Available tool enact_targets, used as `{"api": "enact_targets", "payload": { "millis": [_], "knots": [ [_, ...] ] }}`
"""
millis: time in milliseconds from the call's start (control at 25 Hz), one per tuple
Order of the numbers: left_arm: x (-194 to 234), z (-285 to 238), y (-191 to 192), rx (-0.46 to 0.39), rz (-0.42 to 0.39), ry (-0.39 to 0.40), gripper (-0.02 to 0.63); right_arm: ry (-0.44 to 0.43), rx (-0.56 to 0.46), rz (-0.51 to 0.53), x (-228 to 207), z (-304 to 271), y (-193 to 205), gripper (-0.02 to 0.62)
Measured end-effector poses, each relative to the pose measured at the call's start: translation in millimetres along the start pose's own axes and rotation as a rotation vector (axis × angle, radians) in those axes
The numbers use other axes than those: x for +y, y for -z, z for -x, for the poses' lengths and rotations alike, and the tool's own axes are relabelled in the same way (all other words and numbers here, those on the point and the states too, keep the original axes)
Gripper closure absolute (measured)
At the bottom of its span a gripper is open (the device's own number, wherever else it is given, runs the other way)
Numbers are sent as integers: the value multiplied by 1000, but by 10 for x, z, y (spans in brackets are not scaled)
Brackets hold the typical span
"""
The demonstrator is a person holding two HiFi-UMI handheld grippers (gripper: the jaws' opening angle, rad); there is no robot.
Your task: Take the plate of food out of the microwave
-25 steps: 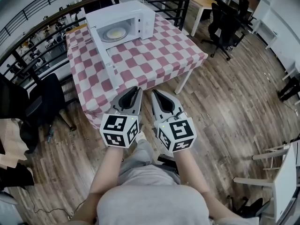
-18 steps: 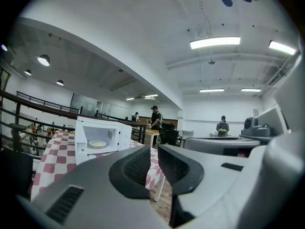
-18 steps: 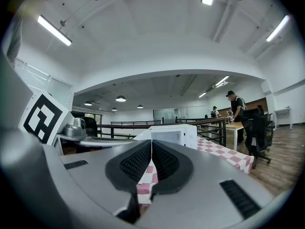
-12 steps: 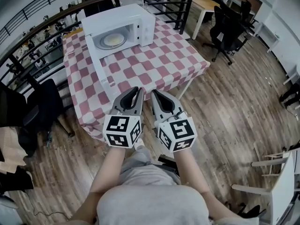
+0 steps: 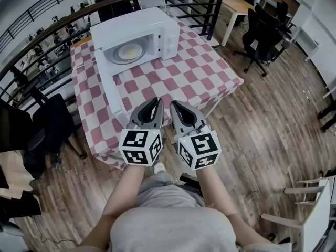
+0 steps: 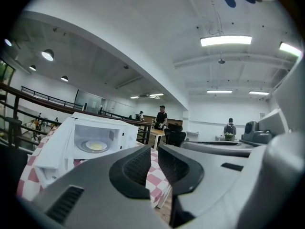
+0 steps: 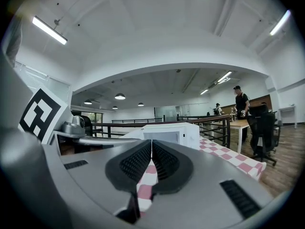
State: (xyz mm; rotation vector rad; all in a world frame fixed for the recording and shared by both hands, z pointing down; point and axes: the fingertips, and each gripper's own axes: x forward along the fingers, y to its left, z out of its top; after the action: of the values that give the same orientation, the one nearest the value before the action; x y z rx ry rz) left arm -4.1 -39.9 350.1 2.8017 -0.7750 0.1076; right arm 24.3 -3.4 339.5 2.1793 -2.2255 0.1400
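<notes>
The left hand-held gripper [image 5: 155, 100] has its jaws drawn together with nothing between them. The right hand-held gripper [image 5: 173, 104] is likewise closed and empty. Both are held side by side over the near edge of the surface [image 5: 202, 72], pointing forward. The plate of food [image 5: 128, 51] sits inside the microwave [image 5: 134, 22], well apart from both, ahead and a little to the left. The door [image 5: 107, 85] hangs open on the left. The plate is round, with no long axis. I judge the left hand-held gripper marginally nearer.

microwave [image 5: 137, 33] nearer, table [image 5: 210, 80] closer underfoot
</notes>
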Motion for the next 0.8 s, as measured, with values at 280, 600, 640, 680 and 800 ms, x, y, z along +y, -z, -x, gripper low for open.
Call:
{"api": "enact_targets", "payload": {
  "millis": [280, 600, 640, 680, 800],
  "knots": [
    [296, -370, -59, -11, 19, -82, 575, -16, 34, 10, -225, -467, 59, 568],
    [584, -604, -84, -27, 37, -154, 575, -25, 54, 17, -355, -806, 98, 568],
    [611, -627, -93, -27, 42, -159, 575, -24, 56, 19, -370, -838, 92, 568],
    [634, -647, -103, -27, 43, -164, 575, -23, 57, 20, -385, -868, 83, 568],
    [690, -701, -113, -27, 45, -175, 575, -27, 54, 23, -414, -964, 53, 568]
  ]
}}
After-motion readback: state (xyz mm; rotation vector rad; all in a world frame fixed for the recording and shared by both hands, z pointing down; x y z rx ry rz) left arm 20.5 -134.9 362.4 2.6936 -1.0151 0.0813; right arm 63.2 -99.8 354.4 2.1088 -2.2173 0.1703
